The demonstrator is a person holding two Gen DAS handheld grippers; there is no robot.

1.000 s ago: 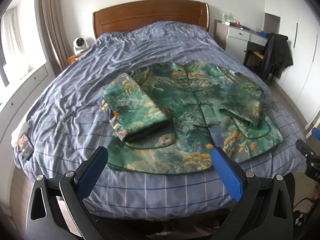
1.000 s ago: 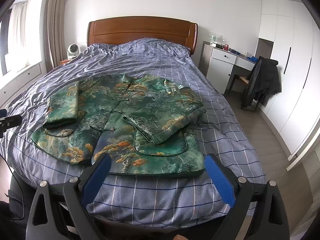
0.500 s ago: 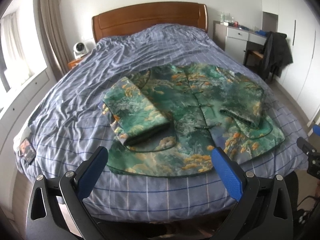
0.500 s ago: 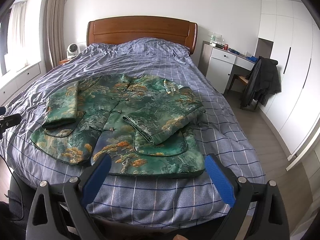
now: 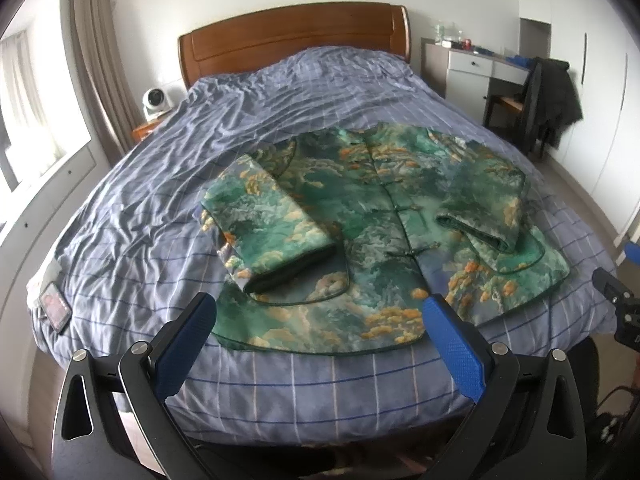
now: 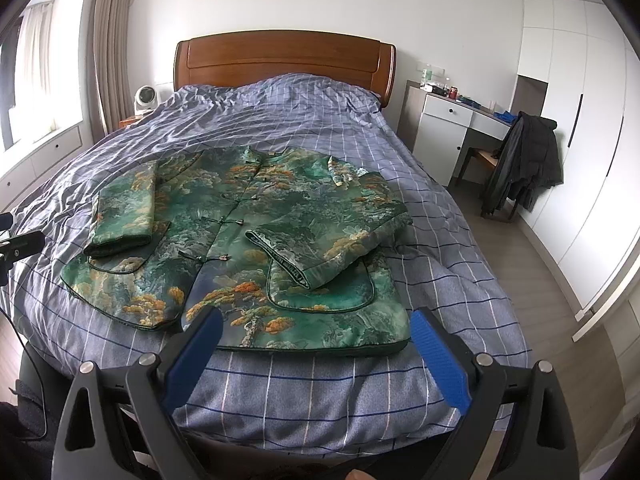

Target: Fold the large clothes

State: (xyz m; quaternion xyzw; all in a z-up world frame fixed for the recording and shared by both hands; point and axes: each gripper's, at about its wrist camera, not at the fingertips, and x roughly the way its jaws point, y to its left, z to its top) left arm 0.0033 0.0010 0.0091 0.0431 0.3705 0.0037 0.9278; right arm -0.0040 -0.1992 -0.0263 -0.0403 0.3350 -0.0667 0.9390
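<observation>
A green brocade jacket (image 5: 372, 216) with orange and white pattern lies face up on the bed, front buttoned, hem toward me. Both sleeves are folded in over the body: the left sleeve (image 5: 268, 224) and the right sleeve (image 6: 328, 244). The jacket also shows in the right wrist view (image 6: 240, 240). My left gripper (image 5: 320, 344) is open and empty, held off the bed's foot edge just short of the hem. My right gripper (image 6: 316, 356) is open and empty, near the jacket's lower right hem.
The bed (image 6: 460, 264) has a blue checked cover and a wooden headboard (image 6: 280, 60). A phone (image 5: 54, 306) lies at the bed's left edge. A white desk (image 6: 452, 128) and a chair with a dark coat (image 6: 524, 164) stand right of the bed.
Both grippers stay open and almost still. The left wrist view has shifted slightly, the jacket sitting a little higher and further right.
</observation>
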